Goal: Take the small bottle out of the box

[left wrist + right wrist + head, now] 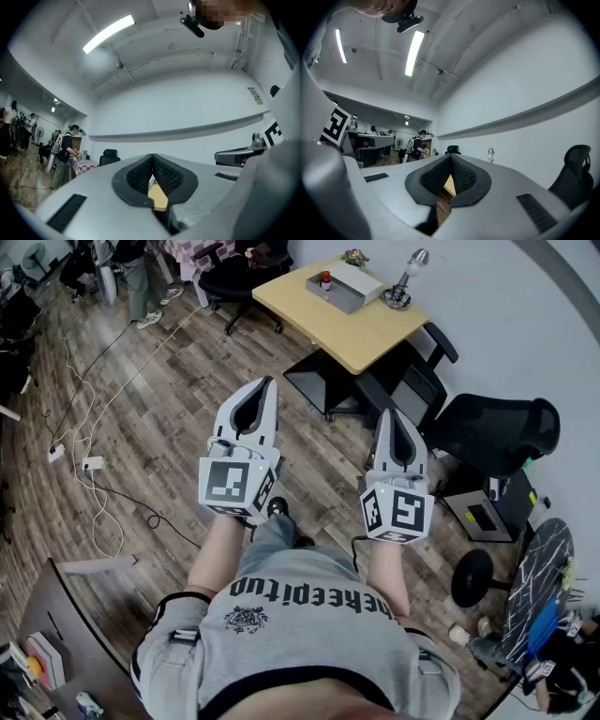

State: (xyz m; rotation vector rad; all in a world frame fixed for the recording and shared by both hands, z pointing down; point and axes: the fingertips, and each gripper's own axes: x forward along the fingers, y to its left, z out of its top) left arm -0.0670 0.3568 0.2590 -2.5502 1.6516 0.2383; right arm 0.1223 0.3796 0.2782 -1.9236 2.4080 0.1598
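Note:
On the yellow table (375, 334) far ahead sits a grey open box (349, 289). A small bottle with a red cap (325, 279) stands at the box's left end. Both grippers are held up in front of my chest, well short of the table and pointing toward it. The left gripper (265, 384) is shut with nothing in it. So is the right gripper (393, 414), its jaws meeting at the tips. The left gripper view shows closed black pads (161, 174) against a white wall. In the right gripper view the pads (459, 176) also meet at the tips.
A desk lamp (405, 277) and a small plant (355, 257) stand on the table. Black office chairs (502, 432) sit to its right and one (246, 273) behind it. Cables and a power strip (92, 463) lie on the wooden floor at left. A person (63, 152) stands far off.

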